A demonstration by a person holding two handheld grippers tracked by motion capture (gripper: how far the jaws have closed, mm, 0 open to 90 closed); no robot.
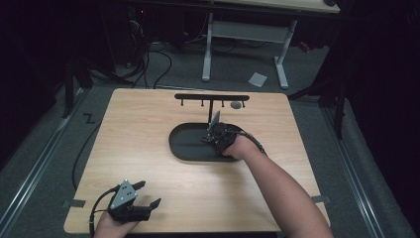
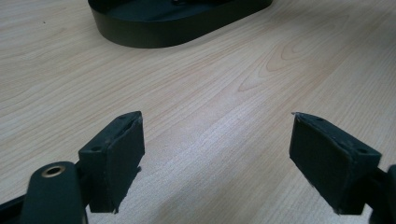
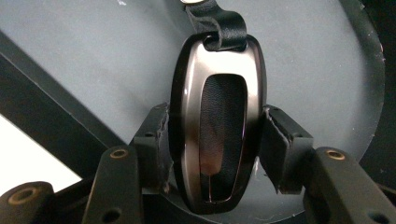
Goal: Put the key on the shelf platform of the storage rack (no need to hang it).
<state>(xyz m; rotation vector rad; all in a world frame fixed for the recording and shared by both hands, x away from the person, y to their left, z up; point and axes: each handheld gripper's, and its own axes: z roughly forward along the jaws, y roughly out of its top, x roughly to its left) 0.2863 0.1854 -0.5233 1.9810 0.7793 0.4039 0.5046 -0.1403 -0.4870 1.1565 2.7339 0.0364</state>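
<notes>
A glossy dark key fob (image 3: 219, 116) with a black strap loop (image 3: 219, 23) stands clamped between the jaws of my right gripper (image 3: 215, 140), which is shut on its two sides. Behind it is the floor of the black oval tray (image 3: 116, 56). In the high view my right gripper (image 1: 213, 135) is over the right half of the tray (image 1: 178, 148), mid-table. My left gripper (image 1: 150, 192) rests near the table's front left edge, open with nothing between its jaws. In its own view the left gripper (image 2: 215, 140) faces bare wood, with the tray (image 2: 140, 32) farther ahead.
A black hook rack (image 1: 212, 97) on a thin post stands just behind the tray, with a small grey object (image 1: 236, 104) hanging near its right end. Beyond the wooden table are cables and a white desk frame (image 1: 245, 34) on the floor.
</notes>
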